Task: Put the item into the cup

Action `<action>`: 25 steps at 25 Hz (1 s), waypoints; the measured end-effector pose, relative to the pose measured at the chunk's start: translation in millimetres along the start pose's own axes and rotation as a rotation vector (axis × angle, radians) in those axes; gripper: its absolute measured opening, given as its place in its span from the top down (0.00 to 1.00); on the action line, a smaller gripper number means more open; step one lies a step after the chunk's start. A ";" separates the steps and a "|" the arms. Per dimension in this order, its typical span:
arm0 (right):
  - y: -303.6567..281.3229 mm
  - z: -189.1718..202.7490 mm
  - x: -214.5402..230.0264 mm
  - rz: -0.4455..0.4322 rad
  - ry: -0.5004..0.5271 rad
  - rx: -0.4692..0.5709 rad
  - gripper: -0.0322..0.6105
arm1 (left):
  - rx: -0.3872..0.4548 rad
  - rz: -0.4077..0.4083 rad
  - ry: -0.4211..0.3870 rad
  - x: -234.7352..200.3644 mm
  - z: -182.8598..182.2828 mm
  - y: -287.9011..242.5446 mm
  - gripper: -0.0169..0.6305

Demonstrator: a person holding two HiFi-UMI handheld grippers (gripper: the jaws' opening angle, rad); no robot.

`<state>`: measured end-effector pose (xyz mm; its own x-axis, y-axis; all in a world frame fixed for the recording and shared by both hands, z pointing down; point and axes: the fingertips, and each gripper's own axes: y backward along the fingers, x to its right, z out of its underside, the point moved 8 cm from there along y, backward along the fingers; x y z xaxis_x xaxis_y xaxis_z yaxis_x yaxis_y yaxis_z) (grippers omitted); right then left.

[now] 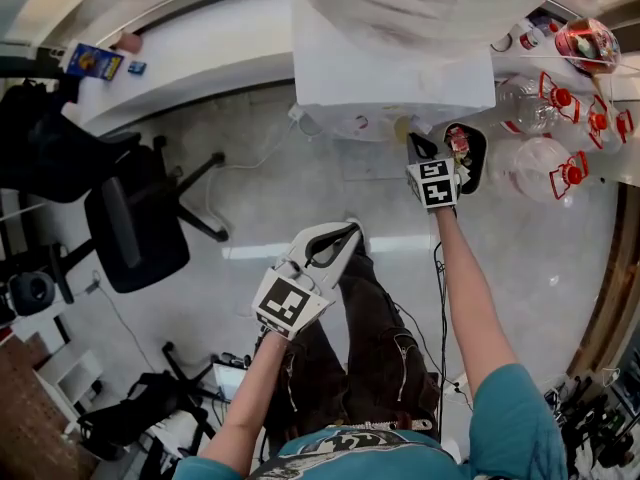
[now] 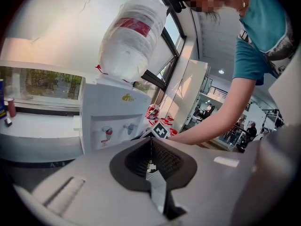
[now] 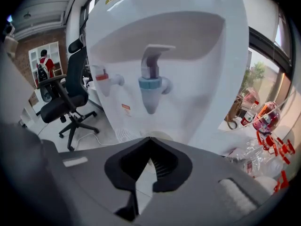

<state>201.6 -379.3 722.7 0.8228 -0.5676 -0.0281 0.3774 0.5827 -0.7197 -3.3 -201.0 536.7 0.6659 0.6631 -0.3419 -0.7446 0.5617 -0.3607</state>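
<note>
1 white water dispenser (image 1: 395,68) is the landmark, with 1 big upturned bottle (image 2: 131,36) on top. On its front are 2 taps: 1 red tap (image 3: 101,79) and 1 blue tap (image 3: 151,81).

There are 2 grippers. The right gripper (image 3: 150,139) has its jaws closed tip to tip and nothing is clamped between them. It is close in front of the dispenser, near its right front corner, and aims up under the blue tap without touching it. The left gripper (image 2: 151,140) also has its jaws together at the tips. A small pale bit (image 2: 150,166) shows low in the slit behind the tips, too small to identify. This gripper is well back from the dispenser, over the person's dark trousers (image 1: 370,338), and points toward the dispenser front.

Neither the cup nor the item can be picked out in any view.

Right of the dispenser is a cluster of clear jugs (image 1: 540,158) with 4 red handles counted. They are packed near the right gripper, so there is little room on that side. Left of the dispenser is 1 black office chair (image 1: 135,228), well apart from it. A wide stretch of grey floor (image 1: 300,183) lies open between the chair and the dispenser. 1 white ledge (image 1: 200,58) runs left from the dispenser, with 1 blue box (image 1: 95,61) near its far left end.
</note>
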 end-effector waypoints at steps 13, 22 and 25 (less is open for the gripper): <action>-14.6 4.6 4.8 -0.034 -0.020 -0.055 0.86 | -0.025 -0.004 0.004 2.9 6.1 -2.4 0.97; -2.5 5.9 4.6 -0.058 -0.072 -0.029 0.85 | -0.040 -0.007 -0.004 8.5 7.2 -0.5 0.97; 5.8 3.6 1.4 -0.067 -0.097 -0.006 0.85 | -0.030 0.007 -0.028 12.6 2.7 0.8 0.97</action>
<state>206.5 -374.6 720.9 0.8334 -0.5458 0.0872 0.4305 0.5420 -0.7217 4.4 -190.9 534.5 0.6586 0.6810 -0.3202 -0.7473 0.5417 -0.3848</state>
